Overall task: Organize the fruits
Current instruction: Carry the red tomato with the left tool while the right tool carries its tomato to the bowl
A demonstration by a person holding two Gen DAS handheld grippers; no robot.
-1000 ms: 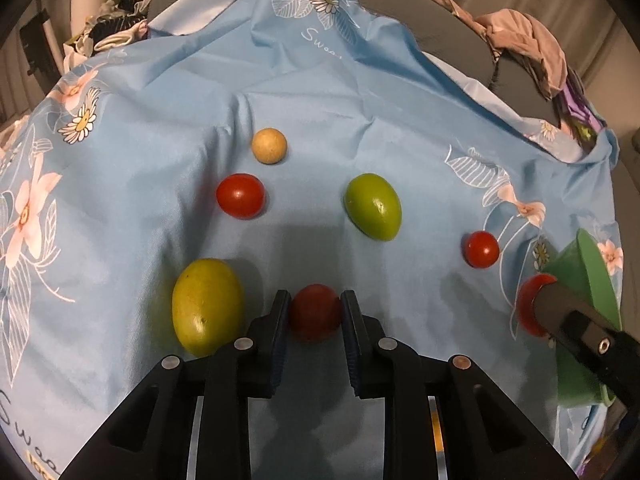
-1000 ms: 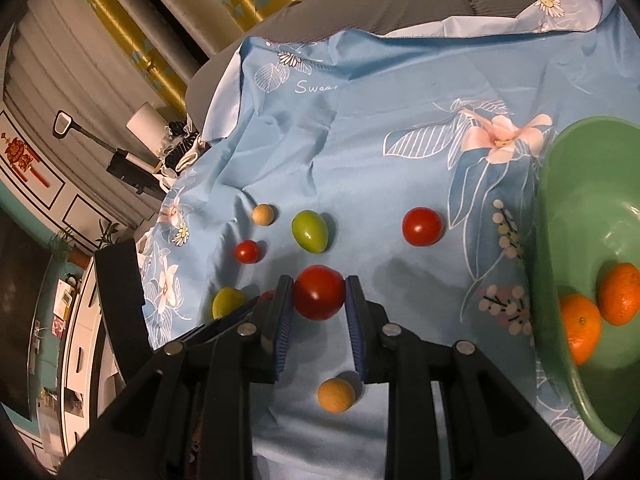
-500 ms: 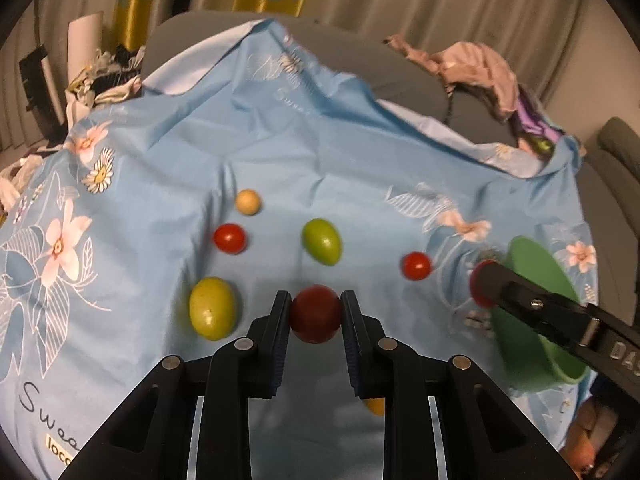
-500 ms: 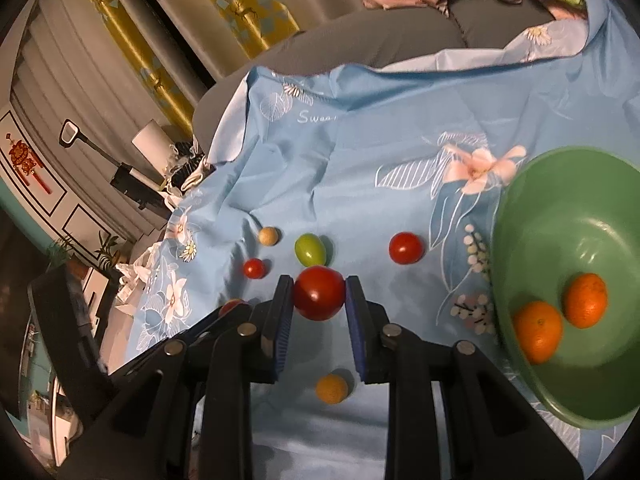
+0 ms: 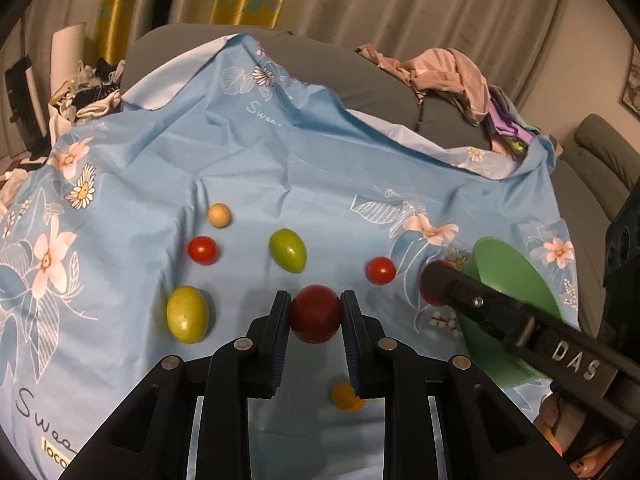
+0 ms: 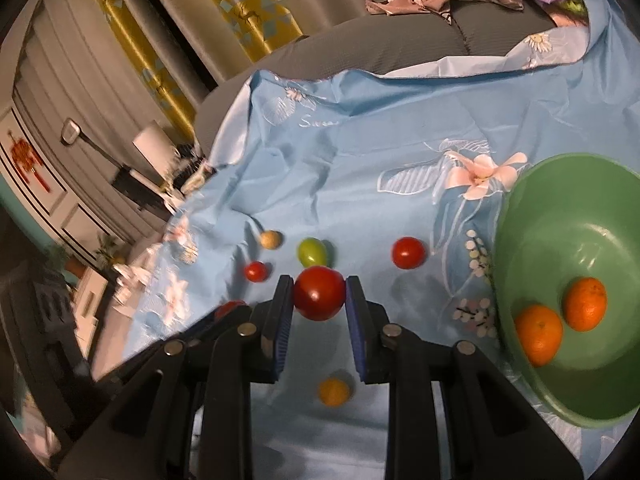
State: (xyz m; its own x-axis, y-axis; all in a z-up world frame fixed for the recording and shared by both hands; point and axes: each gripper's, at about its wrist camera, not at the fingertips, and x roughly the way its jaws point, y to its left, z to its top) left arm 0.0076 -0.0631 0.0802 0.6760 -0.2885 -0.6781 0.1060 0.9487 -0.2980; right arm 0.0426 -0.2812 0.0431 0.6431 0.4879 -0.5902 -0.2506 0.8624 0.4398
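1. The left gripper (image 5: pixel 315 314) is closed on a dark red tomato (image 5: pixel 315 313), which is held above the blue flowered cloth (image 5: pixel 280 152), clear of the fruits under it.
2. The right gripper (image 6: pixel 319 300) is closed on a bright red tomato (image 6: pixel 319 298), also held above the cloth, near the green bowl (image 6: pixel 520 216).
3. The bowl is placed at the right edge of the cloth, and two oranges (image 6: pixel 560 322) are seen inside it.
4. On the cloth, toward its middle, there are left: a yellow-green fruit (image 5: pixel 187 314), a green fruit (image 5: pixel 288 250), two small red tomatoes (image 5: pixel 203 250) (image 5: pixel 381 270), a pale beige ball-shaped fruit (image 5: pixel 219 215), and a small orange fruit (image 5: pixel 346 397) nearer the front edge.
5. The step in hand is judged to be the carrying of both tomatoes toward the bowl; the picking is done, the placing is not yet done.
6. For the next move, each gripper should be brought over the rim of the bowl and lowered before it is opened, so that the tomato is not dropped from high and does not roll out. The two grippers should be kept apart over the bowl.
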